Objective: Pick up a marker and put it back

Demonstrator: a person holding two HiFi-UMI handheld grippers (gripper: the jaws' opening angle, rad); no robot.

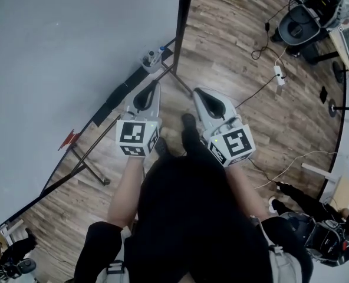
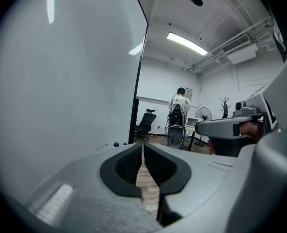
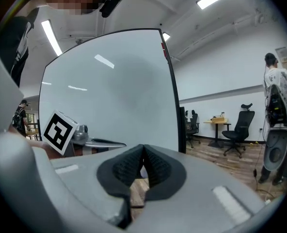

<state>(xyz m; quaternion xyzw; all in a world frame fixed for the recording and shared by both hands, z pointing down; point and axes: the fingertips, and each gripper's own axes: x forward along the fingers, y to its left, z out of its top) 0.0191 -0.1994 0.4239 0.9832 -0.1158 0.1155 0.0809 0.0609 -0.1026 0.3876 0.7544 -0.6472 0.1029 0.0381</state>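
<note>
A large whiteboard (image 1: 62, 52) on a stand fills the left of the head view. On the tray at its lower edge stand a few small things that look like markers (image 1: 152, 56); their blue caps (image 2: 116, 144) show small in the left gripper view. My left gripper (image 1: 155, 85) is held in the air a short way from that tray, its pads (image 2: 134, 161) together with nothing between them. Beside it my right gripper (image 1: 197, 91) points the same way, its pads (image 3: 155, 166) also closed and empty. Neither gripper touches a marker.
The whiteboard's black frame post (image 1: 182, 16) and stand legs (image 1: 89, 167) spread over the wood floor below the grippers. A red item (image 1: 68, 139) sits further along the tray. A power strip with cables (image 1: 279, 74) and a chair base (image 1: 301, 25) lie to the right. A person (image 2: 180, 106) stands at the far desks.
</note>
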